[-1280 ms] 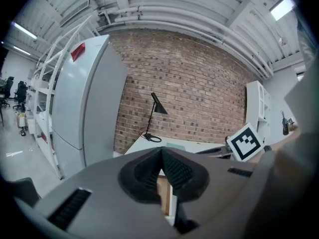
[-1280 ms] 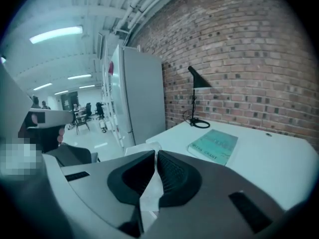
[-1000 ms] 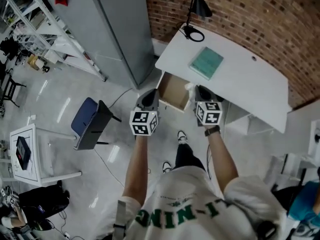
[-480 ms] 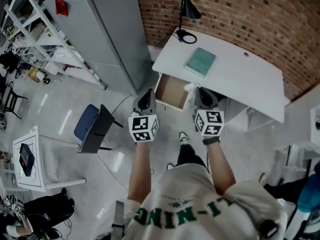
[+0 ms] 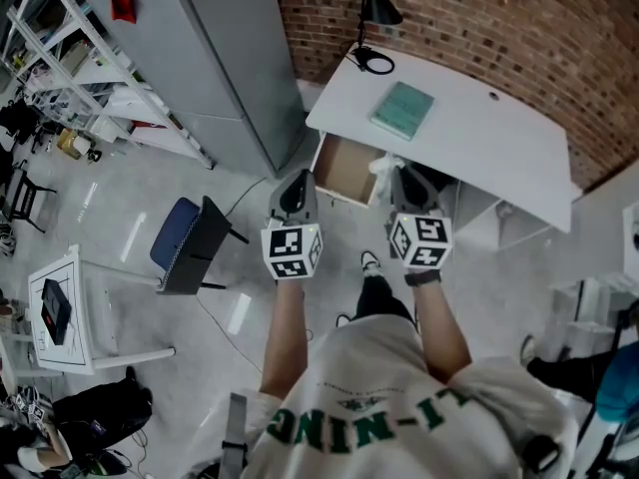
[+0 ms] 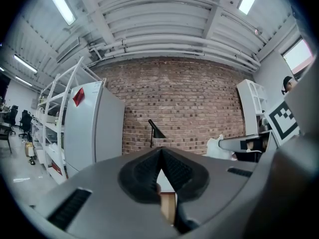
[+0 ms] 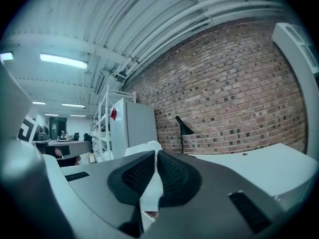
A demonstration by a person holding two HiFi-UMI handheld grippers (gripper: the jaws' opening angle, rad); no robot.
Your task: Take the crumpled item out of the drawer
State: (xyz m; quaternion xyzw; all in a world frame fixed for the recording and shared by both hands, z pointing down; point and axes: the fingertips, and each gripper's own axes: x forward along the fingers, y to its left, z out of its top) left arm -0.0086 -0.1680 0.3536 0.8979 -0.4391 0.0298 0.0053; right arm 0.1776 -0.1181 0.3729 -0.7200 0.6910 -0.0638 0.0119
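Note:
The white desk (image 5: 479,138) has its wooden drawer (image 5: 344,168) pulled open towards me. The crumpled white item (image 5: 381,167) is at the drawer's right front corner, pinched in my right gripper (image 5: 397,174). In the right gripper view the jaws (image 7: 155,156) are shut on this white item (image 7: 148,195), which sticks out above and below the pads. My left gripper (image 5: 300,181) hovers at the drawer's left front corner. Its jaws (image 6: 160,152) are shut with nothing between them. The left gripper view also catches the crumpled item (image 6: 215,146) off to the right.
A teal book (image 5: 403,110) and a black lamp (image 5: 375,13) are on the desk. A tall grey cabinet (image 5: 225,58) stands left of the desk against the brick wall. A dark chair (image 5: 185,245) is on the floor to my left, with white shelving (image 5: 70,58) beyond.
Both grippers stay almost where they were by the drawer front; only the head view shifts a little. The right gripper keeps hold of the white item.

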